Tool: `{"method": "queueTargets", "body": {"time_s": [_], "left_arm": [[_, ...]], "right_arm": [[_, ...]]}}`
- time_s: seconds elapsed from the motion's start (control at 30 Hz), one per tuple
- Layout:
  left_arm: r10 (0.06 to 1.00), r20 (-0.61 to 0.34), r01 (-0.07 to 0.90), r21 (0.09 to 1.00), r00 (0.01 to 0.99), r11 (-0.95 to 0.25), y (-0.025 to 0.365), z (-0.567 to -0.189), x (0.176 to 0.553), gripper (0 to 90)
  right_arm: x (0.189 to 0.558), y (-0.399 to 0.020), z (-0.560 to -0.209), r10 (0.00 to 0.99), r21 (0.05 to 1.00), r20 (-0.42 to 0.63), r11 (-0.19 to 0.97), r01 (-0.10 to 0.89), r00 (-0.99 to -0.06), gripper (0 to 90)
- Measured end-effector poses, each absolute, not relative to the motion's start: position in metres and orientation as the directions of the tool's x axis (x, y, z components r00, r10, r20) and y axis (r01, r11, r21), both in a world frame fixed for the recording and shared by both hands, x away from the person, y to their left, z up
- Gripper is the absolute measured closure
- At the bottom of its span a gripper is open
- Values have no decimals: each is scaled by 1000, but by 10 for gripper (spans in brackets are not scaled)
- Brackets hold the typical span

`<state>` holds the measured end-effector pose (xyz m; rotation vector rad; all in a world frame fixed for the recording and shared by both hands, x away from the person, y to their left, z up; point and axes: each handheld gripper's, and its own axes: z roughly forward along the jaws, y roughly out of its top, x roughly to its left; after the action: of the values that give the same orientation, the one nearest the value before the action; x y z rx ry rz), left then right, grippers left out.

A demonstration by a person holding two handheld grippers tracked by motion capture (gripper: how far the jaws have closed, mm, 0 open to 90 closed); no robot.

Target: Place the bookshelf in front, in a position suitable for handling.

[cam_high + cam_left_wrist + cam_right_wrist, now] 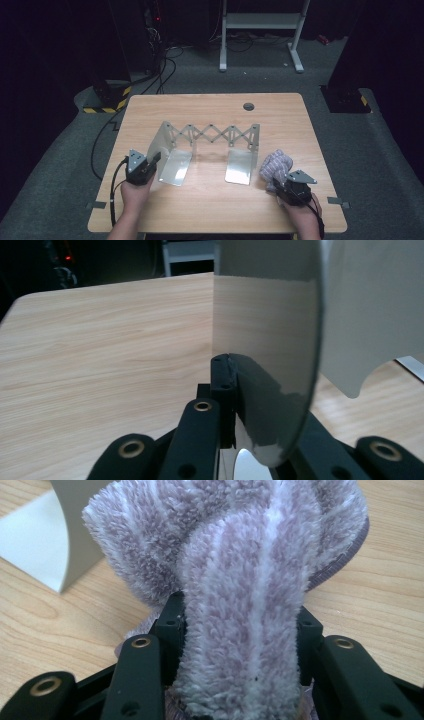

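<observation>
A metal folding rack [212, 134] with a scissor lattice stands in the middle of the wooden table [210, 205], an L-shaped plate at each end. My left gripper [156, 159] is shut on the edge of the rack's left end plate [164, 141]. In the left gripper view that shiny plate [265, 340] stands upright between the jaws of the left gripper [231, 365]. My right gripper [280, 182] is shut on a fluffy purple-and-white striped towel [276, 164], just right of the right end plate [242, 167]. The towel [240, 555] bulges out of the right gripper [240, 615].
A round cable hole [248, 106] lies near the table's far edge. Beyond the table, a white stand's frame [260, 22] rests on the grey floor, and black cables [160, 65] run at the far left. A corner of the right end plate [30, 545] lies left of the towel.
</observation>
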<state>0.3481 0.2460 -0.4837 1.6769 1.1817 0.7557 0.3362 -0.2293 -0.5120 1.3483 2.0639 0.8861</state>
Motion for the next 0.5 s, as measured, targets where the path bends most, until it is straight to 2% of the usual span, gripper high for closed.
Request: {"method": "queueTargets", "body": {"time_s": [0.3,0.5], "left_arm": [[924,-20,344,931,382,-122,231,-487,327,834],[917,-7,356,923,400,-148,231,-497,326,698]], "right_arm": [[334,-239,-495,946,807,-59,234,542,-320,565],[325,-240,-462,951,879,-61,195,436,-303,568]]}}
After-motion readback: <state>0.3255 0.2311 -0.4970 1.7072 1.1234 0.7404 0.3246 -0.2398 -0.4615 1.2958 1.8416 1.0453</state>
